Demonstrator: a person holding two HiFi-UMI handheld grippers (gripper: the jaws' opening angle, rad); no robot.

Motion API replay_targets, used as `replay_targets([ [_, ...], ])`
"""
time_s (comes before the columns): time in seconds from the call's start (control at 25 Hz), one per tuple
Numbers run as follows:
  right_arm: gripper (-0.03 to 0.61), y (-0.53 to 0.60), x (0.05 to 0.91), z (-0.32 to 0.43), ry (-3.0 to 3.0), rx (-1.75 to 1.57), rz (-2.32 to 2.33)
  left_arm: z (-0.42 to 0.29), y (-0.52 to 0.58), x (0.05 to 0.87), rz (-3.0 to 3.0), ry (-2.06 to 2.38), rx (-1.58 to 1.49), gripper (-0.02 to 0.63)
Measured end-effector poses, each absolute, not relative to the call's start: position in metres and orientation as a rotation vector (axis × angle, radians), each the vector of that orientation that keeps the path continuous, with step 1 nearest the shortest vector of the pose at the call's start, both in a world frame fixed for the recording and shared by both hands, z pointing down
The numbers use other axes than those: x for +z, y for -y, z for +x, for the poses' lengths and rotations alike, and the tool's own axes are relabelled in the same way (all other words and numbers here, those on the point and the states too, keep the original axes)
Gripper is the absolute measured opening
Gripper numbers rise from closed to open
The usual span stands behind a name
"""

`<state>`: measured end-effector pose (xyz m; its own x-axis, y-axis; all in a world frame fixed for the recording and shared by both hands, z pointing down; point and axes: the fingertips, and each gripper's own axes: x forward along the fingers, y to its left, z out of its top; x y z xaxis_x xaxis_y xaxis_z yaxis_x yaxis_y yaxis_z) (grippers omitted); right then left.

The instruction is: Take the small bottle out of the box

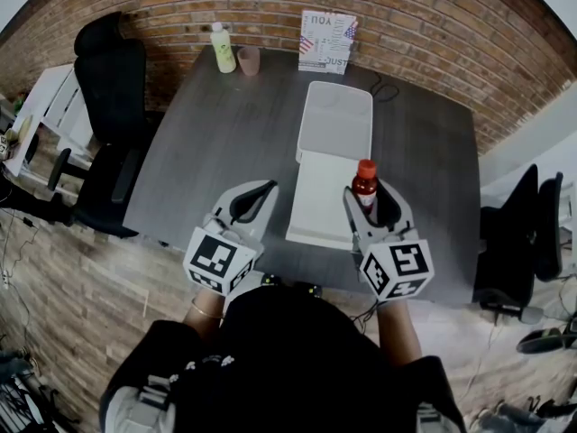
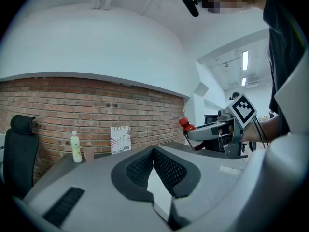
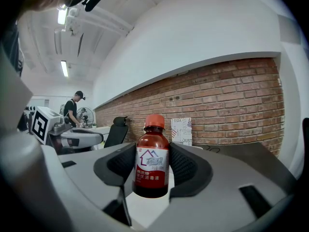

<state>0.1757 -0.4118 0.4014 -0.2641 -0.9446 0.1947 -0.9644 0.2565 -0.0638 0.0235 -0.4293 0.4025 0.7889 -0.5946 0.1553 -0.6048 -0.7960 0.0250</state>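
Red at the cap, dark in the body: had bottle clamped upright by its middle in right hand-held gripper. Held it low over the near, flat half of the white box, toward that half's right edge, seemingly lifted off it rather than resting inside. Judged the lifting-out step as good as done. Needed next only to carry sideways off the box and set down on bare surface, minding the upright and a steady squeeze. Held left hand-held gripper pinched together on nothing, level with the right, just left of the box. Had both forearms drawn in near the body, jaws pointing forward.
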Motion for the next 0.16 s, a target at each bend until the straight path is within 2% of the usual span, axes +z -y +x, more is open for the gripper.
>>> replay_targets([
  [0.16,0.218,0.4093,0.3987,0.1756,2.39,0.25,1.832,0.0225,0.4268,0.4014,2.904,0.972,0.217,-0.002],
])
